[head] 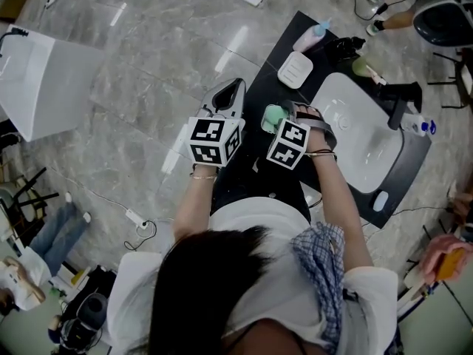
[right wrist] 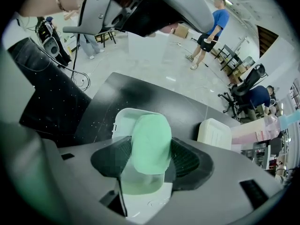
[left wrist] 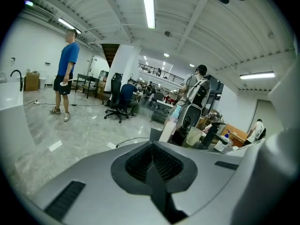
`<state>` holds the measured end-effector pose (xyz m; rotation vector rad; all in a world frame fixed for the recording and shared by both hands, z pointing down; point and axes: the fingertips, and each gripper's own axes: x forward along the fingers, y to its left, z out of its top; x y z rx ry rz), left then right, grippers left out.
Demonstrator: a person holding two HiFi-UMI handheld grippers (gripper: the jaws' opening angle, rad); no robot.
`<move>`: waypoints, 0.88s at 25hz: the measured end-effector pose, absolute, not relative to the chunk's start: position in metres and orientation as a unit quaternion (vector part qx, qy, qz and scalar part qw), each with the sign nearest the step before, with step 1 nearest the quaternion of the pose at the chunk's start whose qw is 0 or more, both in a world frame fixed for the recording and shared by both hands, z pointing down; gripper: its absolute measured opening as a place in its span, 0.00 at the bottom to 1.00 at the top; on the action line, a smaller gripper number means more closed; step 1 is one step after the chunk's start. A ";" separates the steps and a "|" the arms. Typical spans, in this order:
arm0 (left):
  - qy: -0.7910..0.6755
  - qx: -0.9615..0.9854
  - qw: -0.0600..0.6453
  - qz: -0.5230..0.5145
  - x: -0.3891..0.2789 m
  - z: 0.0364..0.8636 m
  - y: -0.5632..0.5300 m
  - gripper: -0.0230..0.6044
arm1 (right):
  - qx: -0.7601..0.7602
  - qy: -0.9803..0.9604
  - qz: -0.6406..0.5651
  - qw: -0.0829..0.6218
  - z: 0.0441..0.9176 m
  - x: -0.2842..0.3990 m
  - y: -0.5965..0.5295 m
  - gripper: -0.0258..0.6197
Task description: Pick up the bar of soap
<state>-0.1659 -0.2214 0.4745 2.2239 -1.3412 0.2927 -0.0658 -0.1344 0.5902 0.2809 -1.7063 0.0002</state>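
Bar of soap gripped for lifting
My right tool (right wrist: pixel 150 150) points steeply down, clamping the green bar of soap (right wrist: pixel 151 139) by its sides over the white soap dish (right wrist: pixel 123 119); my left tool (left wrist: pixel 152 162) is closed, empty.

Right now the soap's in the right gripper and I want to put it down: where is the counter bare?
Bare black counter lies beyond the soap dish, left of the white box; the sink basin also holds nothing. Crowded: the far end around the pink bottle and faucet.
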 end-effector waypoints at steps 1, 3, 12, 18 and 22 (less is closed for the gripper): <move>-0.494 0.822 0.262 0.107 -0.164 0.475 -0.221 0.05 | 0.122 -0.753 0.001 0.647 0.590 -0.066 -0.135 0.46; -0.489 0.825 0.264 0.106 -0.159 0.475 -0.220 0.05 | 0.123 -0.760 -0.002 0.638 0.588 -0.066 -0.135 0.46; -0.469 0.837 0.262 0.107 -0.147 0.475 -0.219 0.05 | 0.192 -0.794 0.018 0.577 0.577 -0.061 -0.139 0.45; -0.452 0.847 0.257 0.111 -0.135 0.474 -0.217 0.05 | 0.253 -0.819 0.084 0.509 0.556 -0.057 -0.141 0.45; -0.442 0.853 0.254 0.114 -0.129 0.473 -0.217 0.05 | 0.316 -0.836 0.164 0.418 0.533 -0.054 -0.146 0.45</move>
